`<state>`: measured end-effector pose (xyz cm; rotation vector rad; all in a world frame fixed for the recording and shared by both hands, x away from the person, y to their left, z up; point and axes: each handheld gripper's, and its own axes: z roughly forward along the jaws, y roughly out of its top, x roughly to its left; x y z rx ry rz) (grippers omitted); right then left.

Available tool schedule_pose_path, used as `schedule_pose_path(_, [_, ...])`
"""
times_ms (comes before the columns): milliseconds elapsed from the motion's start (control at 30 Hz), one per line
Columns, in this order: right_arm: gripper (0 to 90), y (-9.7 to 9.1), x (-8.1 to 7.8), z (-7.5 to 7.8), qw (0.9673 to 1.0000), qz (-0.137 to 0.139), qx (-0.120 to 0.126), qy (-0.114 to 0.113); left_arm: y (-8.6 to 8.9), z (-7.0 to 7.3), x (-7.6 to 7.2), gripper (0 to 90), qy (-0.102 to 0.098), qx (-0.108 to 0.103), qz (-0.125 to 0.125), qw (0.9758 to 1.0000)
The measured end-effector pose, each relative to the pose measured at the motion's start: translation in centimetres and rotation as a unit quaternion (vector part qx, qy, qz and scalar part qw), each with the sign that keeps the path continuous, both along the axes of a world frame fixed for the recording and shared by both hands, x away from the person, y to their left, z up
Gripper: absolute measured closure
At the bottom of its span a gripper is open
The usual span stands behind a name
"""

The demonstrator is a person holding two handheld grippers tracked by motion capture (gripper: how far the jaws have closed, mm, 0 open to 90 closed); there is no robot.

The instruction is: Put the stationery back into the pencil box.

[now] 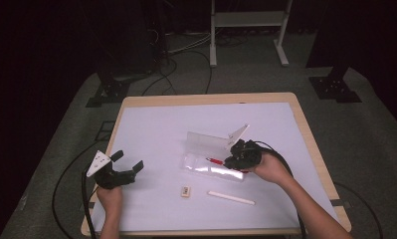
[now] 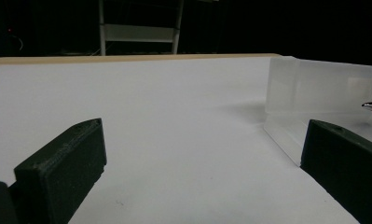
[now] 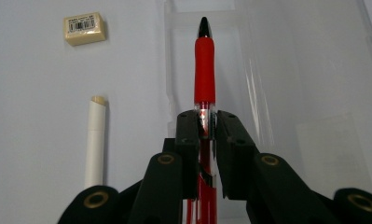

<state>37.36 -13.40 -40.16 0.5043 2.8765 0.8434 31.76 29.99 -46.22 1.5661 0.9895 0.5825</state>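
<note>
Right hand-held gripper (image 3: 207,122): jaws closed tight on the red pen (image 3: 204,70), pinching its clear barrel just behind the red grip sleeve
Red pen: points straight out from the jaws, dark tip forward, held over the open tray of the clear plastic case (image 3: 286,93); in the high view its tip (image 1: 214,161) juts out to the left of the right hand-held gripper (image 1: 242,155)
Clear plastic case: lies open near the middle of the table (image 1: 151,124), lid standing up at the far side, tray flat on the near side
Left hand-held gripper (image 1: 128,167): jaws wide apart with nothing between them, held low over the left part of the table, well apart from the case; its own view looks across the white surface toward the case lid (image 2: 321,86)
Eraser (image 3: 84,28): cream block with a barcode label, on the table beside the case, nearer the person in the high view (image 1: 185,191)
White stick (image 3: 95,140): slim and cream-tipped, lies flat on the table near the eraser, outside the case
</note>
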Motion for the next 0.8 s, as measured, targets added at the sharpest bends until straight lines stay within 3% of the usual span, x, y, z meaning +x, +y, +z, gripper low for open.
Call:
schedule_pose_path(433, [78.8, 1.7, 0.7, 0.2, 0.9999, 0.009, -0.006, 0.001, 0.0, 0.0, 0.0, 0.0, 0.0, -0.001, 0.0, 1.0])
schedule_pose_path(800, [78.8, 2.0, 1.6, -0.7, 0.9998, 0.006, -0.016, 0.006, 0.0, 0.0, 0.0, 0.0, 0.0, -0.001, 0.0, 1.0])
